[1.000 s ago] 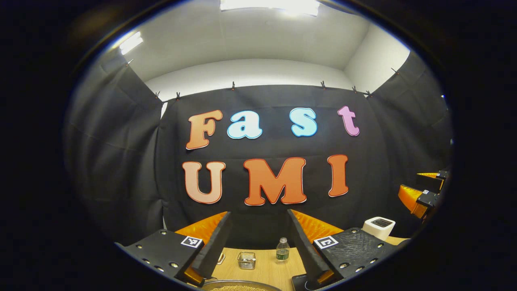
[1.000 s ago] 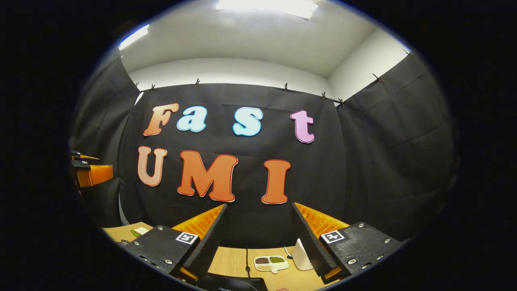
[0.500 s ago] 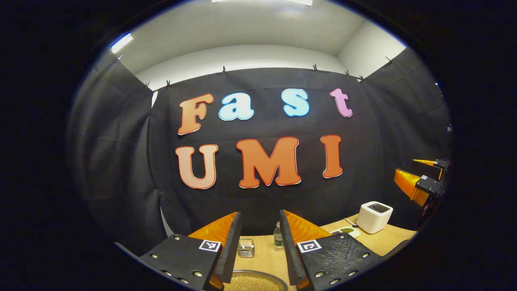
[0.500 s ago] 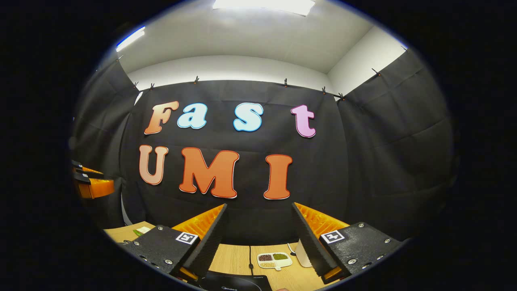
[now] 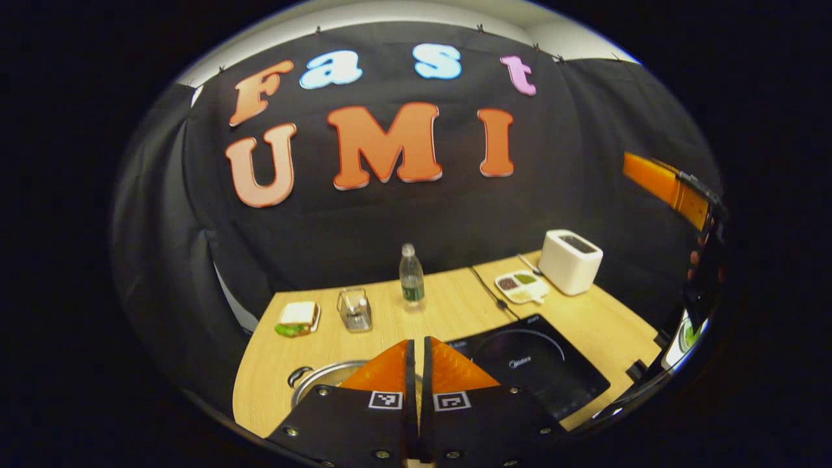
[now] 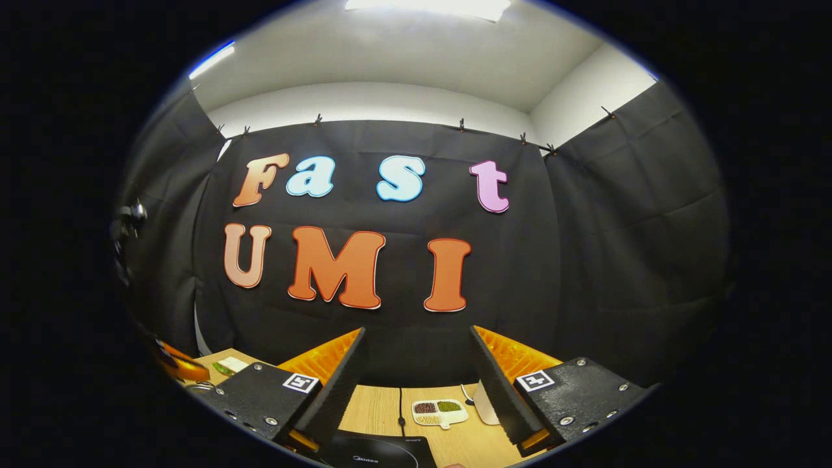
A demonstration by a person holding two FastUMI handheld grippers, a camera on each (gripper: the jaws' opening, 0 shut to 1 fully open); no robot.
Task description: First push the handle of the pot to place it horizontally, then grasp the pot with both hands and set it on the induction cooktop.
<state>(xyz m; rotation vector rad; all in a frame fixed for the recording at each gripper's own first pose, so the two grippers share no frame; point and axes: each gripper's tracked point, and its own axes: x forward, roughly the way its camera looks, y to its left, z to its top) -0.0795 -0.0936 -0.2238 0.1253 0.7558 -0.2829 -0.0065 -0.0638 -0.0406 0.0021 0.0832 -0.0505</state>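
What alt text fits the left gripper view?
The left tool, fingers together, hangs over a pot at the table's near edge, with a cooktop beside it and a bottle, sandwich and toaster behind.

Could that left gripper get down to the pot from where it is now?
Probably yes. The left gripper, its fingers closed together, hangs right above the pot at the near edge of the table, and nothing lies between them. The pot's side handle is in plain sight.
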